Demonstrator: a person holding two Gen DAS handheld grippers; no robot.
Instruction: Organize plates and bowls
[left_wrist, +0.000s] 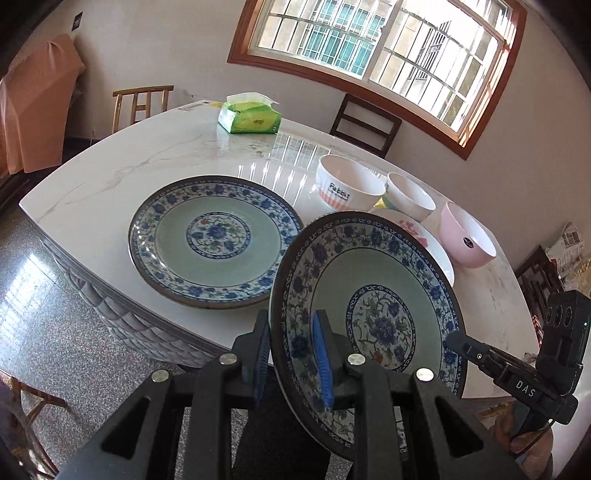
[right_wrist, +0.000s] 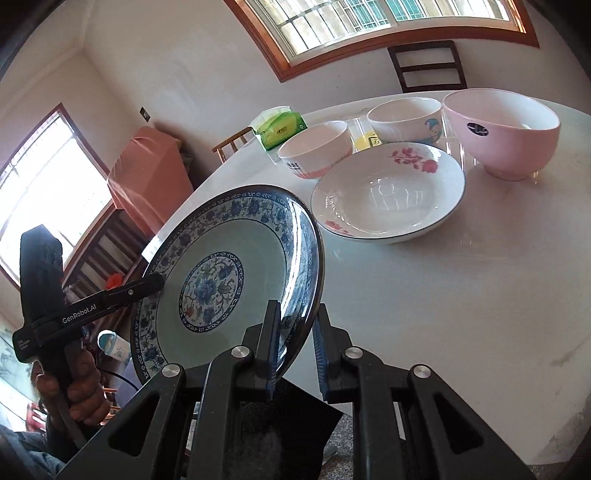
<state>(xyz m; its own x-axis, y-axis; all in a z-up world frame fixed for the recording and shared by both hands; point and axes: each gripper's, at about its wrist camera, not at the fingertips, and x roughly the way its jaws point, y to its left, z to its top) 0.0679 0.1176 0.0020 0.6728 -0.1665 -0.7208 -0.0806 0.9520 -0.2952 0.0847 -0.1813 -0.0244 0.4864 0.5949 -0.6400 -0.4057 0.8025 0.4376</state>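
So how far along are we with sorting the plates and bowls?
Early. One blue-patterned plate lies flat on the table, maybe already placed. A matching plate is in hand, tilted: the left hand-held gripper clamps its rim, and the right hand-held gripper straddles the opposite rim. Left: the floral dish, the two white bowls and the pink bowl, all unstacked.

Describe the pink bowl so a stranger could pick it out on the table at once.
On the white marble table, a cluster of dishes sits toward the window side. At its end, beside the shallow white plate with red flowers, stands the pink bowl. Unlike the two white bowls, it is solid pink outside and has a small dark oval sticker.
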